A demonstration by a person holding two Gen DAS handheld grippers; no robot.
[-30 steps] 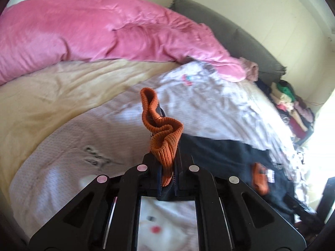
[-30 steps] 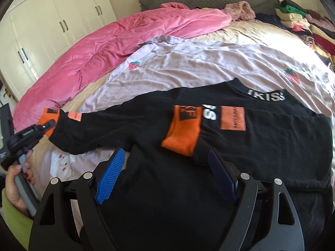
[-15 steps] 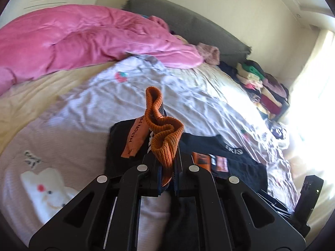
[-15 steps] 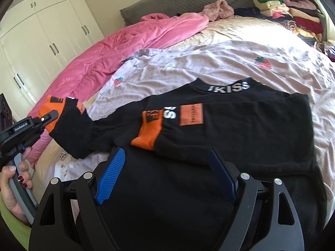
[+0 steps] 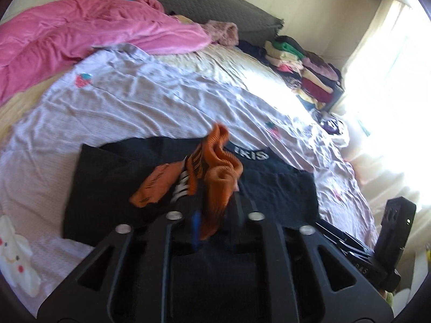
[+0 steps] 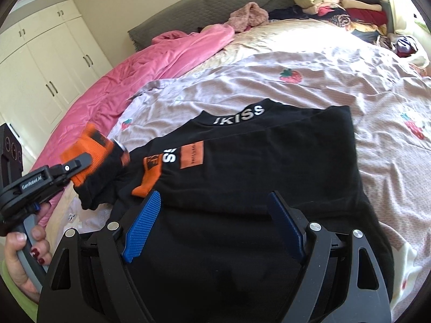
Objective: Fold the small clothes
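A small black sweatshirt (image 6: 269, 167) with orange patches and white collar lettering lies flat on the bed; it also shows in the left wrist view (image 5: 113, 177). One sleeve with an orange cuff (image 6: 146, 180) lies folded across its chest. My left gripper (image 5: 215, 204) is shut on the other sleeve's orange cuff (image 5: 218, 172) and holds it over the sweatshirt's body; from the right wrist view it (image 6: 78, 167) sits at the left. My right gripper (image 6: 212, 215) is open and empty, hovering over the sweatshirt's lower part.
A lilac strawberry-print sheet (image 6: 309, 80) covers the bed. A pink duvet (image 6: 150, 64) lies bunched at the back left. A stack of folded clothes (image 6: 344, 8) sits at the far right by the grey headboard (image 6: 210, 2). White wardrobes (image 6: 40, 67) stand on the left.
My left gripper has carried the orange cuff rightward, from beside the sweatshirt to over its body. The right gripper has stayed open in about the same place.
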